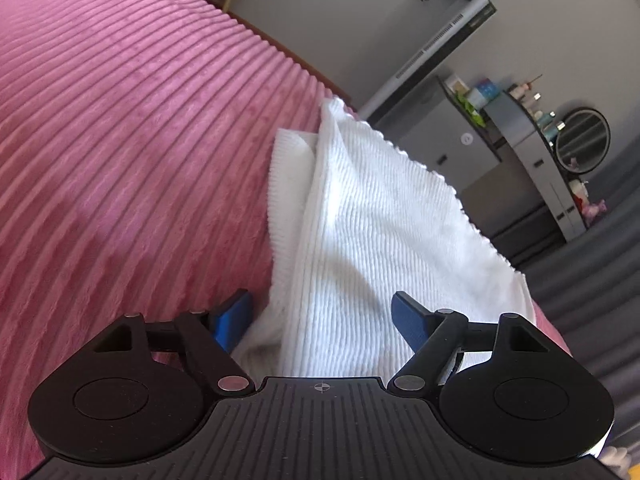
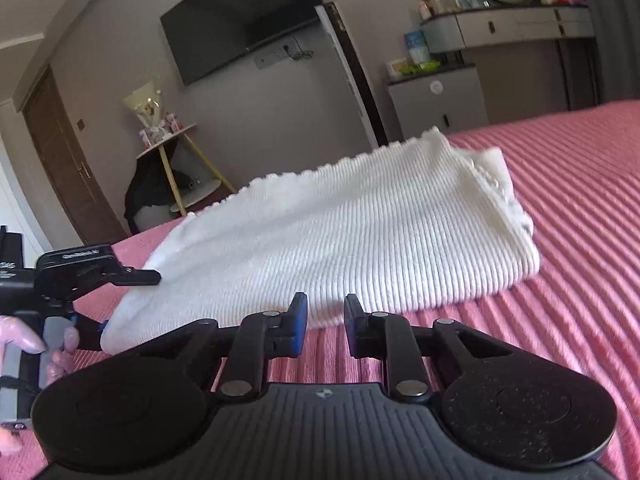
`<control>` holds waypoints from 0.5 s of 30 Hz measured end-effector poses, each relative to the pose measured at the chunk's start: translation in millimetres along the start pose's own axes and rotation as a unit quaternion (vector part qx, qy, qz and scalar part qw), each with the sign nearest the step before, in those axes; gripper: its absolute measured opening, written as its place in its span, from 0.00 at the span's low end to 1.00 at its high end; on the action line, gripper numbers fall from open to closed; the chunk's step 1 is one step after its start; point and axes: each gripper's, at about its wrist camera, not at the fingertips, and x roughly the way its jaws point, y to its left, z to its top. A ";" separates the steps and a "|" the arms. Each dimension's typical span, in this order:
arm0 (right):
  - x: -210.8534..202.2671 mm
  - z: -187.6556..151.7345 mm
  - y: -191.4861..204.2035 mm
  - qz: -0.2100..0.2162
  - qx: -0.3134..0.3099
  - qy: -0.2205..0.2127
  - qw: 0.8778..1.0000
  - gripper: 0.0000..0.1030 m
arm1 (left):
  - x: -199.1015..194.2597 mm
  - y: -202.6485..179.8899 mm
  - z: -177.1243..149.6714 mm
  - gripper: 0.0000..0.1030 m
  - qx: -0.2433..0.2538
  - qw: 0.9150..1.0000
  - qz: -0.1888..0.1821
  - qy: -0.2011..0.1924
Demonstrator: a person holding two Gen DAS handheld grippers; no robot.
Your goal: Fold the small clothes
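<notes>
Knitwear (image 2: 344, 232), white and ribbed, lies folded on the pink ribbed bedspread (image 2: 580, 208), with a scalloped edge along its far side and a rolled fold at its right end in the right wrist view. Left gripper (image 1: 324, 316) stands wide, its blue pads (image 1: 234, 314) set either side of the garment's near end, fabric lying between them but not pinched. In the right wrist view this gripper (image 2: 100, 292) touches the garment's left end. Right gripper (image 2: 326, 314) is narrow with a small gap, holding nothing, just beside the garment's near edge over the bedspread. A dresser (image 2: 516, 24) stands beyond the bed.
</notes>
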 end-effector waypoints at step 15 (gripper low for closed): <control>-2.6 0.5 -5.2 0.002 0.010 -0.019 1.000 0.19 | 9.3 -12.2 30.3 0.23 -0.004 1.000 0.003 0.018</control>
